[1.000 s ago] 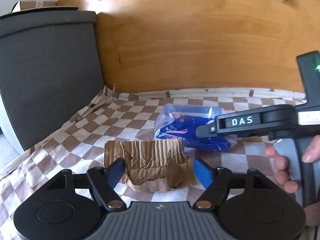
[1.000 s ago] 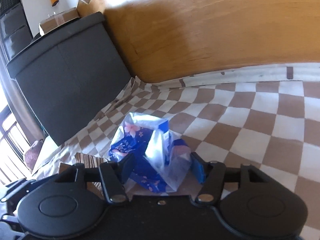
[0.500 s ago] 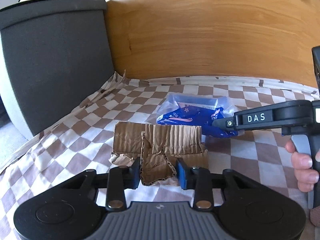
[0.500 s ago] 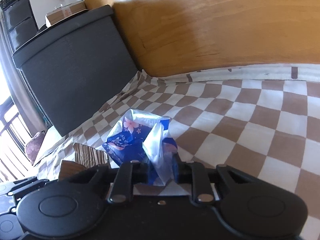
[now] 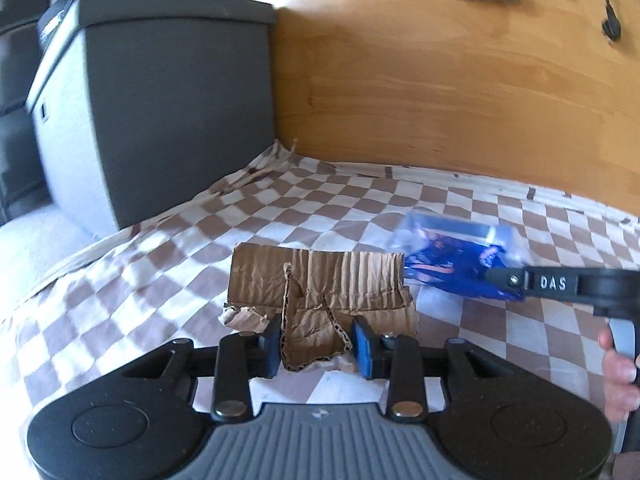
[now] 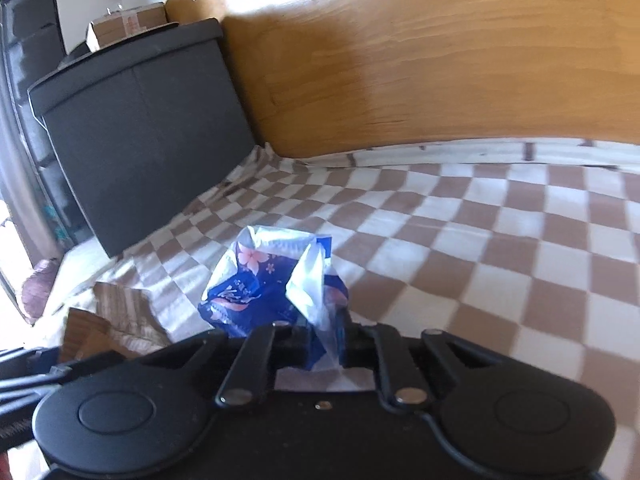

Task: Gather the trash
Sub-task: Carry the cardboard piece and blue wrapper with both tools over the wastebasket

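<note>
Gripping a torn piece of corrugated cardboard point(image 5: 320, 292), the left gripper point(image 5: 318, 338) sits at the lower centre of its view, its blue-padded jaws pinching the sheet's ragged near edge from both sides. The rest of the cardboard extends away from the jaws over a brown-and-white checked cloth point(image 5: 160, 280). In the right wrist view the right gripper point(image 6: 320, 340), at the lower centre, has its jaws pressed together on a crumpled blue plastic wrapper point(image 6: 272, 280) printed with pink flowers; the wrapper bunches upward from the pinch, above the cloth. The same wrapper appears at centre right of the left wrist view, blurred, at the tip of the right tool, just beside the cardboard's right end. A hand point(image 5: 618, 376) on that tool's grey handle shows at the right edge. A dark grey bin point(image 5: 160, 112) stands at upper left, against a wooden headboard point(image 5: 460, 80) that fills the upper right. A small carton point(image 6: 124, 26) rests on the bin's lid.
</note>
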`<state>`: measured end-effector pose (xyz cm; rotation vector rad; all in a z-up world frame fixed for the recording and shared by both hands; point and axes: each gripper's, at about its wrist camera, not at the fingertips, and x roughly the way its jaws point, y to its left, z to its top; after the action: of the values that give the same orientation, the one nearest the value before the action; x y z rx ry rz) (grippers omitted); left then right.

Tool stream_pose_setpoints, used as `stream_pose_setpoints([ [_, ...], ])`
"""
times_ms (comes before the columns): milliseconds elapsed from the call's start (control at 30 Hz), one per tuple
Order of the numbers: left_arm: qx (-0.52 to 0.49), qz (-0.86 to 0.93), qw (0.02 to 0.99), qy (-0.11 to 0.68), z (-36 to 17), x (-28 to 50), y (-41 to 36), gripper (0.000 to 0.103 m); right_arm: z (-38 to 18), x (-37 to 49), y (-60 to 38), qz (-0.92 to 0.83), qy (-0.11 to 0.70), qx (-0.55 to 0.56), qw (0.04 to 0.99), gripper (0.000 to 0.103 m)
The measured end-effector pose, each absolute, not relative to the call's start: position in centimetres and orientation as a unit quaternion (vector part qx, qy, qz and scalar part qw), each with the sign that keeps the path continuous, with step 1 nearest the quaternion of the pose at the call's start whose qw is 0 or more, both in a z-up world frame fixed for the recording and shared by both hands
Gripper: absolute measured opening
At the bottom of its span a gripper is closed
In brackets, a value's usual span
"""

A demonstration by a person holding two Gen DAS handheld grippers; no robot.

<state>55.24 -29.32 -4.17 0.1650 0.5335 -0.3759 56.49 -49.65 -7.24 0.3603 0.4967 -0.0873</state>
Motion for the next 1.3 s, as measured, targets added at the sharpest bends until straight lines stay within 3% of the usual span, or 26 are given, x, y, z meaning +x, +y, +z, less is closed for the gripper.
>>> stream_pose_setpoints([
  [1300,-0.012,-0.110,0.961,0.254,1.5,44.0,-9.4,0.037,1.1,43.8,-31.1,-0.056,0.235,0.036,0.970,0.011],
])
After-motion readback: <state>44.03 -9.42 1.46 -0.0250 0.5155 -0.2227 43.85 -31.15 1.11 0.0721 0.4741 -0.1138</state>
